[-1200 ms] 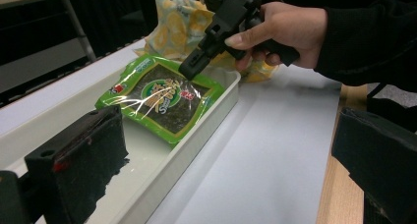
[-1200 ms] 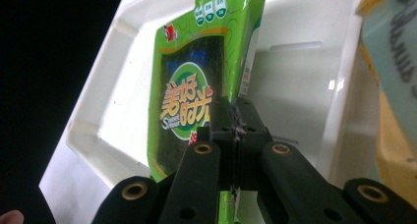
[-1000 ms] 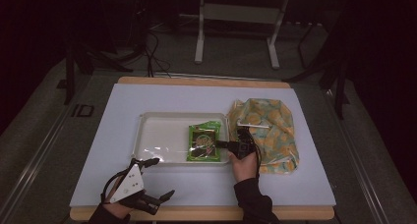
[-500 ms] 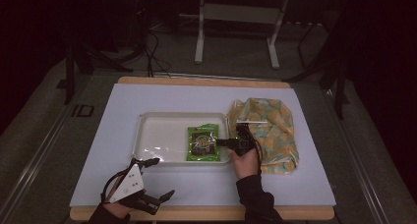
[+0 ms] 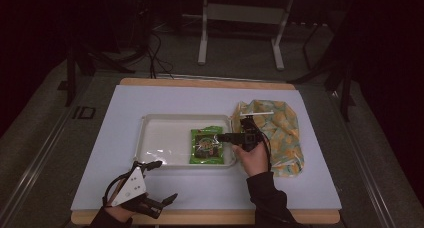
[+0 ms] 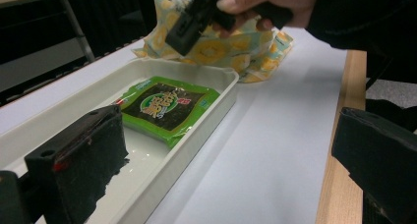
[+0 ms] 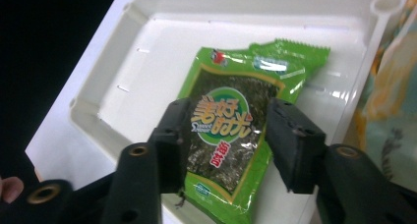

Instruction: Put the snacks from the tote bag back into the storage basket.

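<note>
Dark room, white mat (image 5: 165, 193) on a wooden table (image 5: 210, 217) mid-frame. White tray (image 5: 165, 138) sits centre on the mat, yellow-patterned cloth bag (image 5: 280, 128) right of it, touching the tray's edge. Green seaweed snack packet (image 5: 206, 145) lies flat in the tray's right end. Right gripper (image 5: 223, 137) hovers above the packet, jaws just been opening, nothing between them. Left gripper (image 5: 161, 182) at lower left, jaws spread wide, empty.
</note>
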A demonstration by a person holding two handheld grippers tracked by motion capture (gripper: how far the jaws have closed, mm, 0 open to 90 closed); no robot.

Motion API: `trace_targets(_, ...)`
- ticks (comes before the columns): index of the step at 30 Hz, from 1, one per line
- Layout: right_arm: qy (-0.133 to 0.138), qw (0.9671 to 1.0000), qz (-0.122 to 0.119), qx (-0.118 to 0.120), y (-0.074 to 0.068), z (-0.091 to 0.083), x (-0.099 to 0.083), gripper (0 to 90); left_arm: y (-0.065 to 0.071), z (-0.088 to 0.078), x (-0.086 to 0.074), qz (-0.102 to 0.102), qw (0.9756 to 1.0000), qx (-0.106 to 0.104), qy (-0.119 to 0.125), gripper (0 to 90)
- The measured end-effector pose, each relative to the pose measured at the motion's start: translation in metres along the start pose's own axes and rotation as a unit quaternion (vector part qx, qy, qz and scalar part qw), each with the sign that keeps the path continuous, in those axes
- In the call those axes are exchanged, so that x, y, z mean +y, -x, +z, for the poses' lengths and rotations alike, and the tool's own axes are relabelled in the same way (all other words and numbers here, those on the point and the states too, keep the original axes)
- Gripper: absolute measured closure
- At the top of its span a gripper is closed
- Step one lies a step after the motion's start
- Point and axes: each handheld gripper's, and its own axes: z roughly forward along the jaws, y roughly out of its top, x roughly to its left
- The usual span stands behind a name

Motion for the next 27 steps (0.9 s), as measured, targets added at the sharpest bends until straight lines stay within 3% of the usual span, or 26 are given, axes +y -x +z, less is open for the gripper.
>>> trace_targets(5, 0.016, 0.9996, -0.022, 0.012, -0.008, -0.014, 0.013, 42.8, 0.000, 0.000, 0.000, -0.001, 1.0000, 0.000, 0.001, 0.4)
trace_targets(7, 0.019, 0.9992, -0.034, 0.006, -0.011, -0.019, 0.017, 35.2, 0.000, 0.000, 0.000, 0.000, 1.0000, 0.000, 0.000, 0.5)
trace_targets(13, 0.042, 0.9967, -0.059, 0.036, -0.014, -0.037, 0.026, 19.6, 0.000, 0.000, 0.000, 0.000, 1.0000, 0.000, 0.000, 0.5)
trace_targets(20, 0.070, 0.9930, -0.096, -0.003, -0.010, -0.058, 0.031, 18.2, 0.000, 0.000, 0.000, 0.000, 1.0000, 0.001, -0.001, 0.5)
trace_targets(24, 0.081, 0.9915, -0.100, -0.021, -0.002, -0.071, 0.031, 17.7, 0.000, 0.000, 0.000, 0.000, 1.0000, 0.001, -0.002, 0.5)
trace_targets(27, 0.097, 0.9881, -0.113, -0.037, 0.004, -0.079, 0.030, 14.4, 0.000, 0.000, 0.000, -0.001, 1.0000, 0.001, -0.002, 0.5)
